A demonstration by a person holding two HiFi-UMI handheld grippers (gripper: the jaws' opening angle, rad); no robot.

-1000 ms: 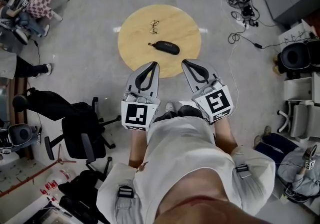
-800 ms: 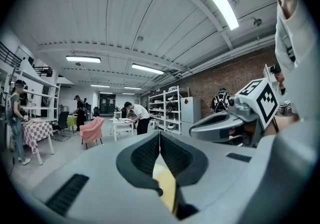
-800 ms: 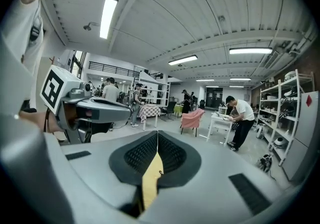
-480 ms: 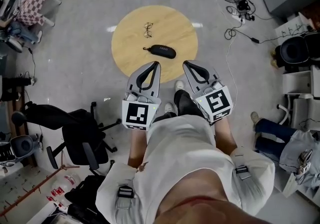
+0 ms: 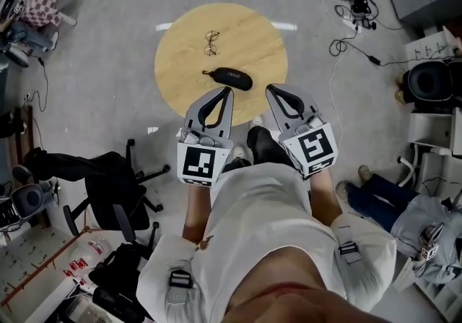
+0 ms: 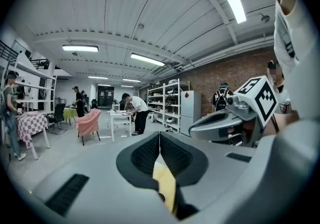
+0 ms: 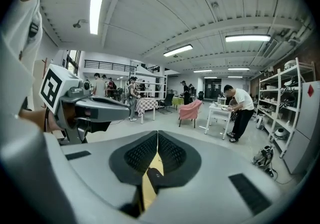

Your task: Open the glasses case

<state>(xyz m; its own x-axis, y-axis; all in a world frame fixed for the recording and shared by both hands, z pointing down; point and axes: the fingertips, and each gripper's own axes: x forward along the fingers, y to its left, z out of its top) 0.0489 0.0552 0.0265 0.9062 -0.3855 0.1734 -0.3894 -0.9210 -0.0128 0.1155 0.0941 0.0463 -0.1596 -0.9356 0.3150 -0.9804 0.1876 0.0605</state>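
Lying beyond the closed left hand-held gripper (image 5: 226, 92) and right hand-held gripper (image 5: 272, 89), eyeglasses (image 5: 211, 42) appear only overhead.

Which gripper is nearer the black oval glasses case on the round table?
Left. The left gripper sits just before the glasses case; the right gripper sits off its right end.

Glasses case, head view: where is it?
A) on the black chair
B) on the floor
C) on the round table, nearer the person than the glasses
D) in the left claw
C: the glasses case lies on the round table, on the person's side of the glasses.
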